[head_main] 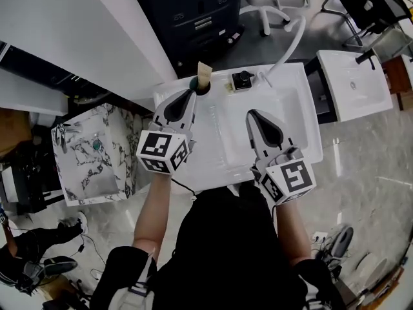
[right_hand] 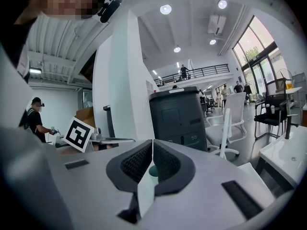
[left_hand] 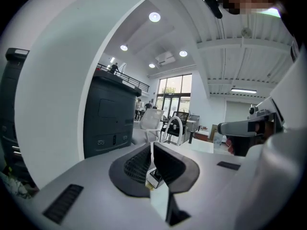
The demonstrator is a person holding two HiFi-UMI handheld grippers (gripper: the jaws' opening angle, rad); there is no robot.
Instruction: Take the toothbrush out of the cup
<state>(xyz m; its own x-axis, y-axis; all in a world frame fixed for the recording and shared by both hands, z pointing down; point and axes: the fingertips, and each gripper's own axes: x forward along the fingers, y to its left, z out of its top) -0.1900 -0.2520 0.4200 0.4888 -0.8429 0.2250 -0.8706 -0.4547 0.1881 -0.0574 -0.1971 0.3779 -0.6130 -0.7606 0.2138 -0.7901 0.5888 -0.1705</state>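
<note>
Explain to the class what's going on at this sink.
A person stands at a white sink with a tool in each hand. The left tool points at a dark cup at the back corner, where the toothbrush stands. The right tool hangs over the basin. Both tools are shut and empty; the toothbrush is not out yet.

No legible words or numbers — only coded square markers (head_main: 157,145) on the left gripper (head_main: 191,93) and right gripper (head_main: 253,114).

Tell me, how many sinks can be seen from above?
3: the large white sink in the middle, a smaller white sink at the upper right, and a marble-patterned sink on the left. More may lie out of view.
</note>
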